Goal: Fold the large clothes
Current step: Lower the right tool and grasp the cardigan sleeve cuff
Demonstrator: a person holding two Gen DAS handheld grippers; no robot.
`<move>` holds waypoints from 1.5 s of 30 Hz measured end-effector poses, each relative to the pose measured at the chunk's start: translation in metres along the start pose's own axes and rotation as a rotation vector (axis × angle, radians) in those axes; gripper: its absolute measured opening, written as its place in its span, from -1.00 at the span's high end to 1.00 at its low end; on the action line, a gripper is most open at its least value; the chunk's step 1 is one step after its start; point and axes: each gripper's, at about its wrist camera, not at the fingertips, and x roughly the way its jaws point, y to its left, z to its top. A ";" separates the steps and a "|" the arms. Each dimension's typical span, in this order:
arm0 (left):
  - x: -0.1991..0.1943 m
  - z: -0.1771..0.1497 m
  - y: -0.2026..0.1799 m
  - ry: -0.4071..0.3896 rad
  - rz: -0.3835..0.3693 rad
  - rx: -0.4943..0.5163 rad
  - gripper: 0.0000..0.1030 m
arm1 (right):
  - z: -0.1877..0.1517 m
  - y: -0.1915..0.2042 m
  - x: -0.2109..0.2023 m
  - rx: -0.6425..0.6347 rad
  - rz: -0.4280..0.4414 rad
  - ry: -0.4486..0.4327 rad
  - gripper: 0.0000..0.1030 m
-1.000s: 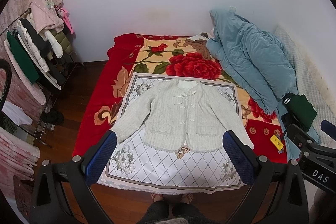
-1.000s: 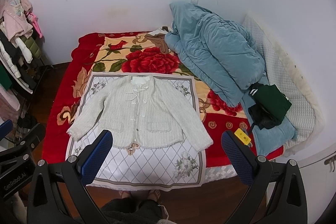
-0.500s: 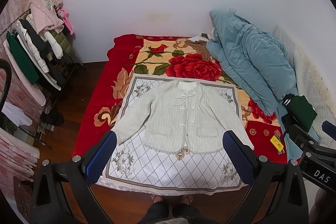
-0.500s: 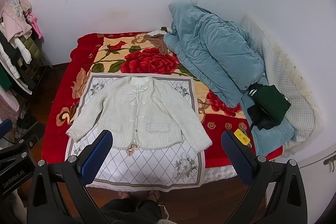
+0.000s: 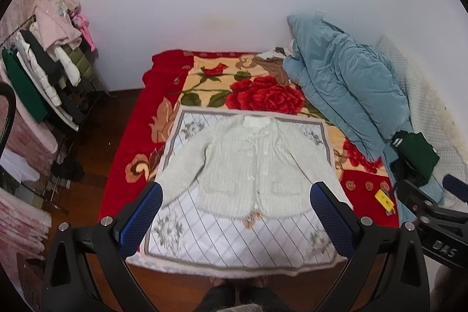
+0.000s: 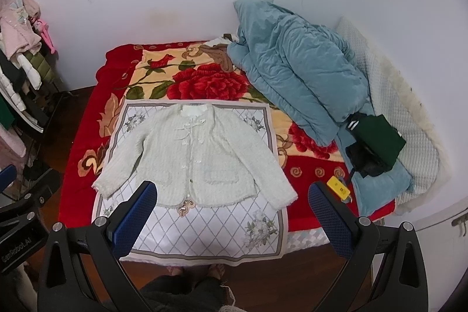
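Observation:
A cream knit cardigan (image 5: 248, 163) lies flat, front up and sleeves spread, on a white diamond-patterned cloth (image 5: 234, 236) on the bed; it also shows in the right wrist view (image 6: 199, 157). My left gripper (image 5: 237, 209) is open and empty, held high above the bed's near edge. My right gripper (image 6: 234, 206) is open and empty at about the same height, to the right of the left one. Neither touches the cardigan.
A red floral blanket (image 6: 204, 84) covers the bed. A blue quilt (image 6: 298, 72) is heaped at the right, with a dark green folded garment (image 6: 377, 139) and a yellow object (image 6: 337, 186) near it. A clothes rack (image 5: 44, 72) stands left. Wooden floor (image 6: 292, 277) lies in front.
Both views have shifted slightly, with the bed sitting a little higher in the frames. The cardigan has not moved and both grippers stay open.

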 end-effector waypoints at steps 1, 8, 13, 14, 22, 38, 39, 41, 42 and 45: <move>0.014 0.001 0.002 -0.004 0.014 0.003 -1.00 | -0.001 -0.003 0.011 0.022 0.014 0.005 -1.00; 0.138 -0.009 0.006 0.001 0.169 0.072 -1.00 | -0.014 -0.037 0.134 0.199 0.002 0.145 -1.00; 0.243 -0.028 -0.006 0.121 0.268 0.084 -1.00 | -0.047 -0.084 0.267 0.323 -0.040 0.301 -1.00; 0.270 -0.031 -0.011 0.155 0.285 0.069 -1.00 | -0.053 -0.094 0.291 0.349 -0.037 0.322 -1.00; 0.420 -0.070 -0.056 0.215 0.394 0.075 -1.00 | -0.132 -0.212 0.510 0.665 -0.075 0.491 -1.00; 0.598 -0.120 -0.137 0.369 0.270 0.125 -1.00 | -0.293 -0.281 0.682 1.536 0.242 0.286 0.15; 0.599 -0.120 -0.140 0.367 0.261 0.132 -1.00 | -0.289 -0.281 0.684 1.546 0.243 0.246 0.32; 0.601 -0.120 -0.145 0.368 0.255 0.153 -1.00 | -0.279 -0.284 0.693 1.538 0.234 0.205 0.42; 0.606 -0.117 -0.149 0.363 0.256 0.160 -1.00 | -0.271 -0.286 0.704 1.514 0.228 0.216 0.39; 0.610 -0.111 -0.149 0.350 0.267 0.177 -1.00 | -0.252 -0.290 0.733 1.458 0.196 0.251 0.39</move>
